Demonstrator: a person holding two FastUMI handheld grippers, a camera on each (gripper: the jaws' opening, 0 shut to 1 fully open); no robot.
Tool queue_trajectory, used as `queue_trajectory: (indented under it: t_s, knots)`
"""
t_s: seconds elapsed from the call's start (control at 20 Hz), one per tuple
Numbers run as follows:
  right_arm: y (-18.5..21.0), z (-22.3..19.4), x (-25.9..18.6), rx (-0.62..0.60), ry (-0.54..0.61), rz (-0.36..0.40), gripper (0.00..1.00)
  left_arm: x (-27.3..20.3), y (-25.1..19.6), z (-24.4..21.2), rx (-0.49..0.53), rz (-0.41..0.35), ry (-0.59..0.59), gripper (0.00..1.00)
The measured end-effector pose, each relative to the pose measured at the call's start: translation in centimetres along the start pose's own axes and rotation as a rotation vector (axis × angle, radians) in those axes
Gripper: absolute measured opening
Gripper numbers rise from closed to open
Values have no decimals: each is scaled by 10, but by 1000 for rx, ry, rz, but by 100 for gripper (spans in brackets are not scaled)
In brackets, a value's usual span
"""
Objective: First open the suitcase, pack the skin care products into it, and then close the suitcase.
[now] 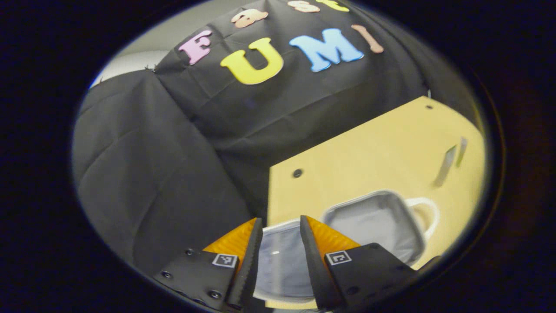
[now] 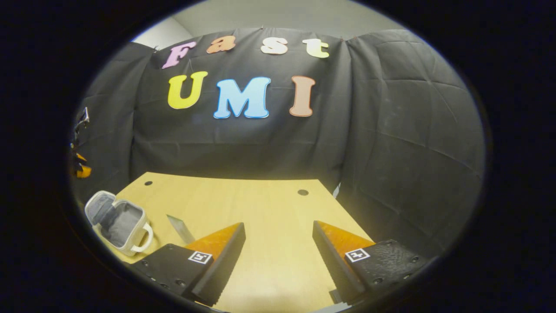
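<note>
The left gripper (image 1: 280, 234) hangs just above the open case (image 1: 373, 221), its fingers spread with nothing between them, one half of the case lying under the gap and the other half, with the white handle (image 1: 428, 215), further right. The right gripper (image 2: 278, 243) is also spread and empty, over bare table (image 2: 260, 204), with the case well off to its left by the table's left edge. A flat silvery item (image 2: 180, 228), possibly a skin care sachet, lies between case and right gripper, long axis running near to far; the right looks nearer to it.
</note>
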State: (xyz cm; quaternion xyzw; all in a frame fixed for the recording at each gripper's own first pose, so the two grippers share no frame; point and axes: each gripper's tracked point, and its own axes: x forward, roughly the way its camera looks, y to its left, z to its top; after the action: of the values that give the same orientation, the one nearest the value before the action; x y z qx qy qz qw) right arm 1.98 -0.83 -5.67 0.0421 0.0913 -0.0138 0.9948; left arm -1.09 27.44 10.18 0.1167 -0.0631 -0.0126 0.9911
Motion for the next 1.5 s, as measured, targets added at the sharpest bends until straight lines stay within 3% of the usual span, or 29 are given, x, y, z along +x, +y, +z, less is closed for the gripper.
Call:
queue_trajectory:
  t_s: [0.05,0.15,0.2,0.35,0.5,0.75,0.9,0.95,1.0,1.1,1.35,1.4,1.5]
  knots:
    - [1,0,1,-8,3,2,95,5,-49,8,-36,-110,-37,55]
    - [-3,1,-1,-20,3,2,95,9,-139,23,-51,-317,-89,93]
    - [-6,2,-1,-25,3,-2,95,13,-177,25,-29,-396,-92,99]
    - [-19,-1,-1,-38,10,-23,94,39,-260,14,47,-519,-69,99]
    - [-33,-5,0,-27,25,-45,95,67,-315,16,30,-592,-45,99]
    - [-61,-6,4,-20,41,-102,94,95,-376,19,-92,-676,3,99]
    - [-71,-11,9,-10,66,-119,94,111,-394,31,-111,-674,1,96]
    - [-73,-12,12,-6,75,-121,94,111,-405,31,-110,-709,5,99]
    - [-73,-12,13,-3,81,-120,94,111,-405,31,-106,-703,12,96]
    - [-74,-12,18,-4,87,-115,95,116,-412,37,-130,-716,19,64]
    - [-56,-14,28,-44,98,-59,95,113,-409,41,-169,-698,12,62]
    - [-52,-13,30,-55,101,-44,95,116,-401,46,-186,-659,-9,56]
    - [-45,-15,32,-66,106,-17,95,121,-390,47,-235,-628,-11,28]
